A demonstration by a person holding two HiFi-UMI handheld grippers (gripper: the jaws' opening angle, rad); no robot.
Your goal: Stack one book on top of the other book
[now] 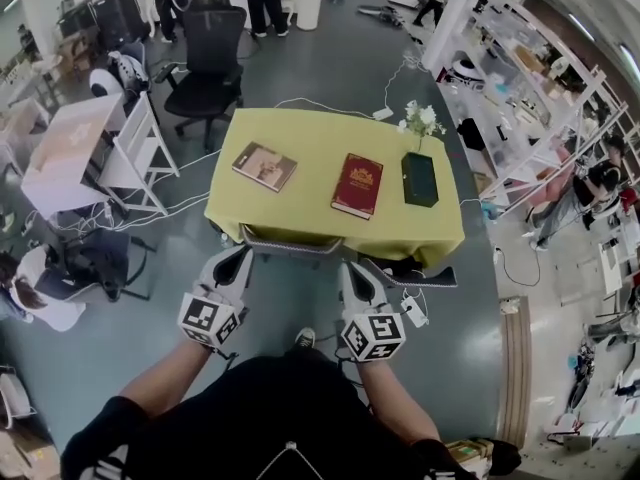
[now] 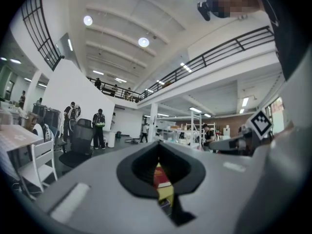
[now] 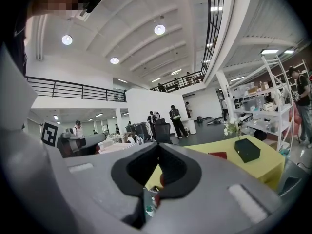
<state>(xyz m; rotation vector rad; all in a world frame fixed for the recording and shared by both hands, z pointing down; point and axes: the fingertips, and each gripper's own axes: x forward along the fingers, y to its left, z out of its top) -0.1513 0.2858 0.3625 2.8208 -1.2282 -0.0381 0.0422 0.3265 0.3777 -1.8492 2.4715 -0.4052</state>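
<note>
Jaws pressed together and empty on both: your right gripper [image 1: 346, 266] sits directly below the red book [image 1: 357, 184], whose long axis runs toward you, and your left gripper [image 1: 244, 253] sits below the tan book [image 1: 265, 165].

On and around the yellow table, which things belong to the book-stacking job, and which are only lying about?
For the job: tan book, red book, both flat and apart on the yellow table.
Lying about: dark box, white flowers, black office chair.
</note>
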